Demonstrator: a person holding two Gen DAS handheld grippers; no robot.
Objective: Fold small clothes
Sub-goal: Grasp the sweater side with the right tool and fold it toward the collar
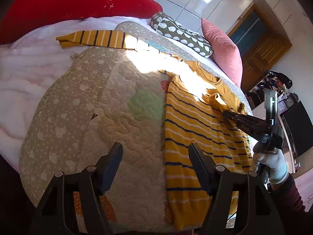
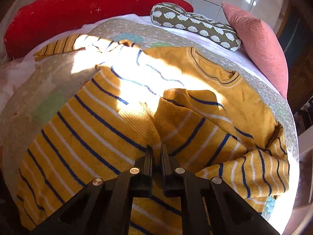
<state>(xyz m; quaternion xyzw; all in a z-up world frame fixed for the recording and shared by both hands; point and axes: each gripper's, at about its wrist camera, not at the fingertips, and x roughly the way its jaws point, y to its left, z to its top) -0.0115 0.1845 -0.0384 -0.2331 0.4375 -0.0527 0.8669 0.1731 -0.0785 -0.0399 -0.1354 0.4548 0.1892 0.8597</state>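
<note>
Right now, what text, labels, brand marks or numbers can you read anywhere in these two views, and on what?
"BAS", embossed on the right gripper's dark finger, left wrist view; more letters may follow, unclear.
Clock on the far shelf: face too small to read.
Yellow striped sweater, red pillow, hedgehog pillow: patterns only, no readable words.

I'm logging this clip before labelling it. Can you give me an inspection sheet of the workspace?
Surface: quilted mat on a bed, partly sunlit.
Job's things: yellow striped sweater spread out, one sleeve folded over the body.
Clutter: red pillow, hedgehog bolster, pink cushion.
Grippers: left gripper open above the mat; right gripper shut on sweater fabric.
Cables: nothing seen.
Surroundings: wooden door, white wall panels.
</note>
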